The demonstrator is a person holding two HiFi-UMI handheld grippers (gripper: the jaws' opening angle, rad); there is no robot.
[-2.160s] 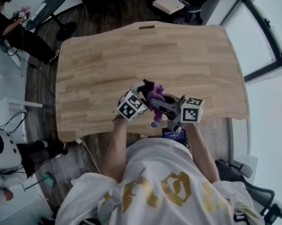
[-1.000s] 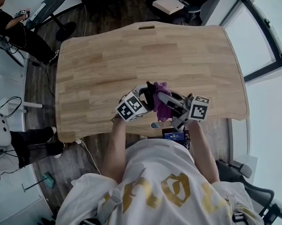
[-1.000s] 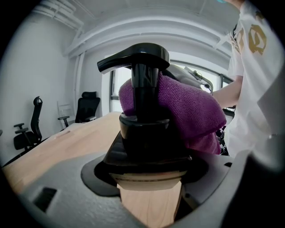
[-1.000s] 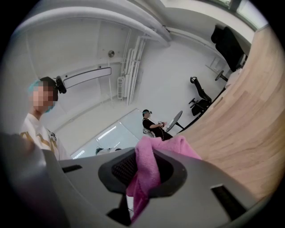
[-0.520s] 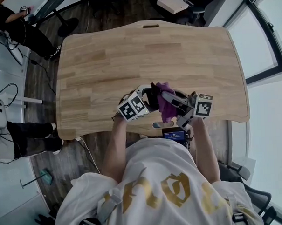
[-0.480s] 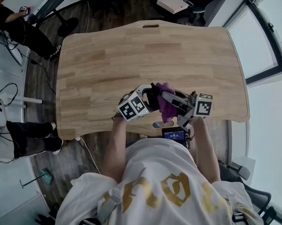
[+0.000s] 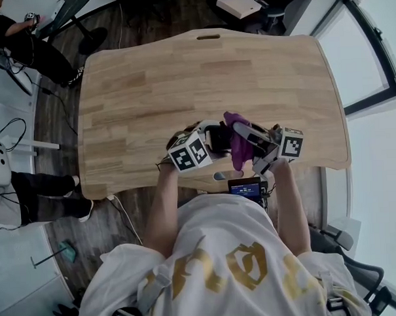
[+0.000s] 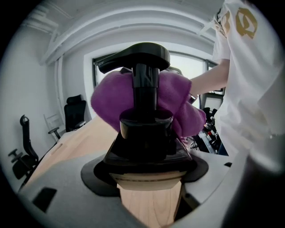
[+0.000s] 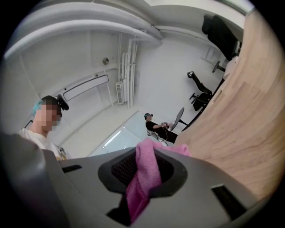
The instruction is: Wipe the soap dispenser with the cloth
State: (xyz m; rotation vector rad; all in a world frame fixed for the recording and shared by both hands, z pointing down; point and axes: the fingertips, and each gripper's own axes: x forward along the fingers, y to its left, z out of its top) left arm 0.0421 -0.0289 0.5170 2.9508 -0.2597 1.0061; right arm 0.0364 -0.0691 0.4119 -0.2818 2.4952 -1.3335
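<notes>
A: Where's the black pump-top soap dispenser (image 8: 144, 133)?

B: Clamped in the left gripper (image 7: 213, 139) over the near edge of the wooden counter (image 7: 181, 76). The right gripper (image 7: 244, 134), pinching the purple fleecy cloth (image 7: 239, 149), presses it against the pump's far side.

Light wooden table (image 7: 181, 76) with rounded corners in the middle, with a little slot (image 7: 208, 36) cut in its 12 o'clock edge. Dark plank floor (image 7: 146, 15) all round. Big windows (image 7: 376, 41) along 3 o'clock, and it's bright daylight out there. White box (image 7: 237, 5) at 1 o'clock, another person (image 7: 16, 41) in black at 10, cables (image 7: 17, 132) trailing at 9. White walls, and a black office chair (image 8: 73, 113) near one.
</notes>
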